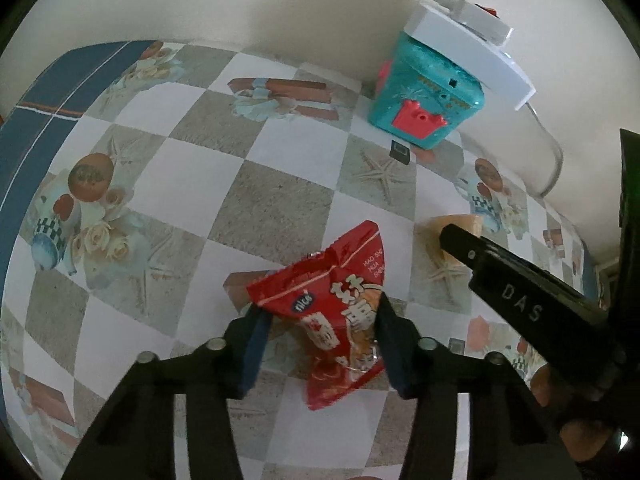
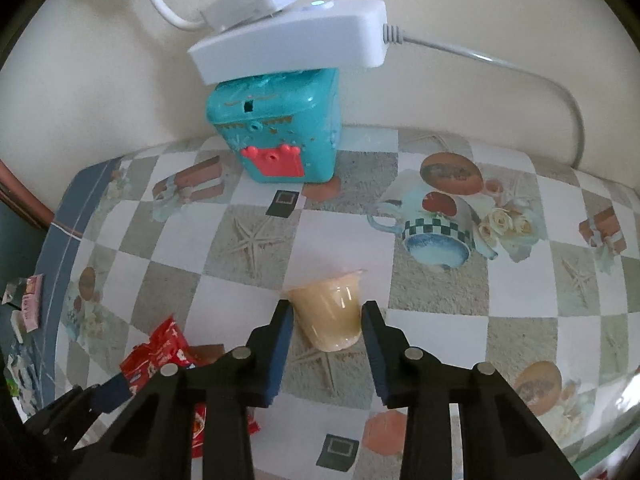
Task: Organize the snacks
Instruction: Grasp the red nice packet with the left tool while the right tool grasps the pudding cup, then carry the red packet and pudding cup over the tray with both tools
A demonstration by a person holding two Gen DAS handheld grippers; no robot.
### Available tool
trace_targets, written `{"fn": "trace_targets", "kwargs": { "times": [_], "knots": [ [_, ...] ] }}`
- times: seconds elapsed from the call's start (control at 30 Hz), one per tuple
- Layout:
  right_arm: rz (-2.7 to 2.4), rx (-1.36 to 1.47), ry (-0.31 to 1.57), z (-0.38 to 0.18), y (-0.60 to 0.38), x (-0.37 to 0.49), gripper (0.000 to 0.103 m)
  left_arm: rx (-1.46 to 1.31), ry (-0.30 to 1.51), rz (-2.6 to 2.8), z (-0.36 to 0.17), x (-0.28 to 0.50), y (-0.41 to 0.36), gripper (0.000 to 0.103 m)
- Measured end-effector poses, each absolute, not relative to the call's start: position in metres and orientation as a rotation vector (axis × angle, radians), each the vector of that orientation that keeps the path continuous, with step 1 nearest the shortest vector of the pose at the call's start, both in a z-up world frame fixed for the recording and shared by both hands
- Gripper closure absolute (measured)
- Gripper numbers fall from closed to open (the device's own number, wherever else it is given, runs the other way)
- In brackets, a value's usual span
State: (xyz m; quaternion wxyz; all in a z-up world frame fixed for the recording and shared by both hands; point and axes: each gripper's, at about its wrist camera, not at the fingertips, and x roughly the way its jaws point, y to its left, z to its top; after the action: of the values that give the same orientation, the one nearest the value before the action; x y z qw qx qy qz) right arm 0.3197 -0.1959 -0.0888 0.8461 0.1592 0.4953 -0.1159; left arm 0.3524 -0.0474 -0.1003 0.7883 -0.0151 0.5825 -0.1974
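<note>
A red snack packet [image 1: 340, 312] lies on the patterned tablecloth [image 1: 248, 200], and my left gripper [image 1: 320, 312] has its fingers on both sides of it, touching its edges. A cream jelly cup [image 2: 330, 312] lies tipped on the tablecloth [image 2: 360, 240] between the fingers of my right gripper [image 2: 328, 316], which stand just apart from its sides. The red packet [image 2: 160, 360] and the left gripper show at the lower left of the right wrist view. The right gripper's finger [image 1: 500, 276] hides most of the cup [image 1: 460, 224] in the left wrist view.
A teal box with a red clasp [image 1: 424, 96] [image 2: 276, 136] stands against the back wall with a white power strip [image 2: 292, 44] on top. Small packets [image 2: 28, 304] lie off the table's left edge.
</note>
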Motion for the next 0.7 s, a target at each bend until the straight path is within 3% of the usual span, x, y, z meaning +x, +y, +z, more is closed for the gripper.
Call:
{"fn": "trace_targets", "kwargs": {
  "times": [0.3,0.7],
  "knots": [
    [-0.258,0.358,1.048,-0.083,-0.199,0.299,0.067,-0.054,1.248,-0.376,-0.089,0.339,-0.036,0.064],
    [-0.230,0.351,1.071,-0.052,-0.180,0.220,0.071,-0.086,1.265,-0.269,-0.061,0.285,-0.016,0.065]
  ]
}}
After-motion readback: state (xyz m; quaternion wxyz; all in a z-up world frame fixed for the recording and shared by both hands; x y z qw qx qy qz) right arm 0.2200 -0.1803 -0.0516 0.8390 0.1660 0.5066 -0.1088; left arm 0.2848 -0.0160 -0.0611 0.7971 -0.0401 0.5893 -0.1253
